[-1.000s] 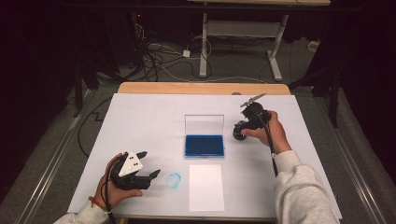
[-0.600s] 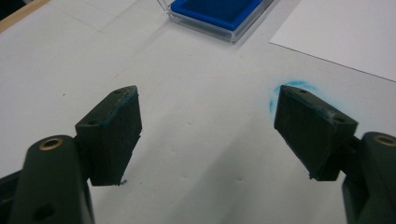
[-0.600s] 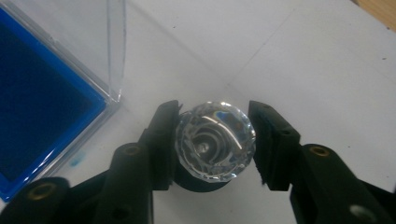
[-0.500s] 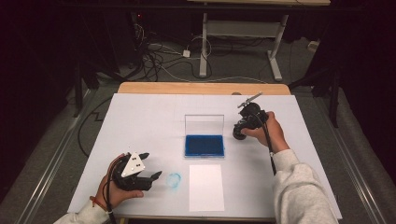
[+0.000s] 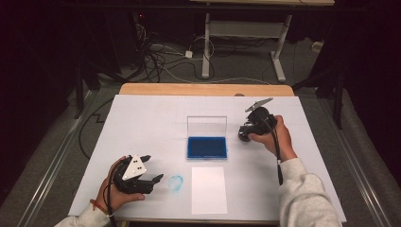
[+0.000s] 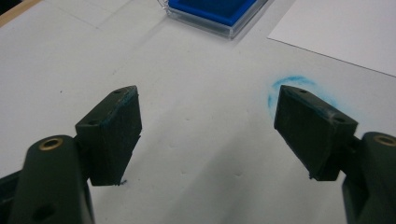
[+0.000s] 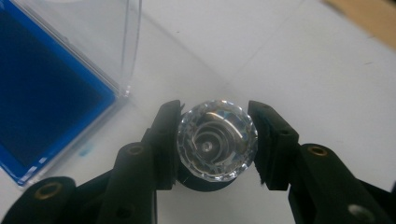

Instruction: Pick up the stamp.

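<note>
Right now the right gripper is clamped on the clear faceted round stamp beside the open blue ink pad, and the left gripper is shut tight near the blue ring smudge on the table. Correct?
Not quite. The left gripper is open, its jaws standing apart with nothing between them, as the left gripper view shows. The rest holds: the right gripper is clamped on the clear faceted round stamp beside the open blue ink pad, and the blue ring smudge lies by the left gripper.
</note>
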Available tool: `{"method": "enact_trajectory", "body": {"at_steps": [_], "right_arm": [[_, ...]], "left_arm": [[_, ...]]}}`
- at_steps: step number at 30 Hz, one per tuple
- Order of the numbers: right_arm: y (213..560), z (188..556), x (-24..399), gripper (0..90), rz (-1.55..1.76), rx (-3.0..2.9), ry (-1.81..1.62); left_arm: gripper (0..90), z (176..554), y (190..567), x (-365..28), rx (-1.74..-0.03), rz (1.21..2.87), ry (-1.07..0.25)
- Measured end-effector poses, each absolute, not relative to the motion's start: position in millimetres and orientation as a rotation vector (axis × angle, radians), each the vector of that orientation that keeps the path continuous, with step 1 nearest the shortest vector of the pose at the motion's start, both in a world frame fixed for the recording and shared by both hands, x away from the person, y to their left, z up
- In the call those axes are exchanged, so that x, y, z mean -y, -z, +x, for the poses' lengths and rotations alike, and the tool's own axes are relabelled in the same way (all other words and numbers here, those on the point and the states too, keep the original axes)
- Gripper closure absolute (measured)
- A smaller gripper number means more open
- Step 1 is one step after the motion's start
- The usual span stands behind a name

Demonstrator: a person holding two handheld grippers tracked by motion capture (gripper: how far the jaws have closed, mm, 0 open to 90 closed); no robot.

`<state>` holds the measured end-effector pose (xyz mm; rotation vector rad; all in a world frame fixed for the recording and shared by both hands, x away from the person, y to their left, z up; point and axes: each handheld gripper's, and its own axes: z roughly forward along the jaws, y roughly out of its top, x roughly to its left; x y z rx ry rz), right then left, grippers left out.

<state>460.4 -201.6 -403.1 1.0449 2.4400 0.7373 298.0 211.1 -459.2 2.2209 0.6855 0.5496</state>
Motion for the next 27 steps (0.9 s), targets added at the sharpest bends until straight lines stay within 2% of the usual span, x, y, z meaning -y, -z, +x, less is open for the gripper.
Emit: {"method": "enact_trajectory", "body": {"at_steps": [7, 17, 27], "right_arm": [[395.5, 420.5, 205.0, 57.3, 0.944, -2.374, -0.922], [385.9, 374.7, 202.9, 57.3, 0.786, -2.339, -0.971], [372.6, 345.4, 204.5, 57.3, 0.703, -2.333, -1.077]], "left_arm": [[23.8, 298.6, 459.8, -208.2, -0.682, 2.242, -0.546], [23.9, 297.7, 458.2, -203.9, -0.642, 2.256, -0.564], [23.8, 298.0, 457.4, -204.2, -0.631, 2.241, -0.569]]}}
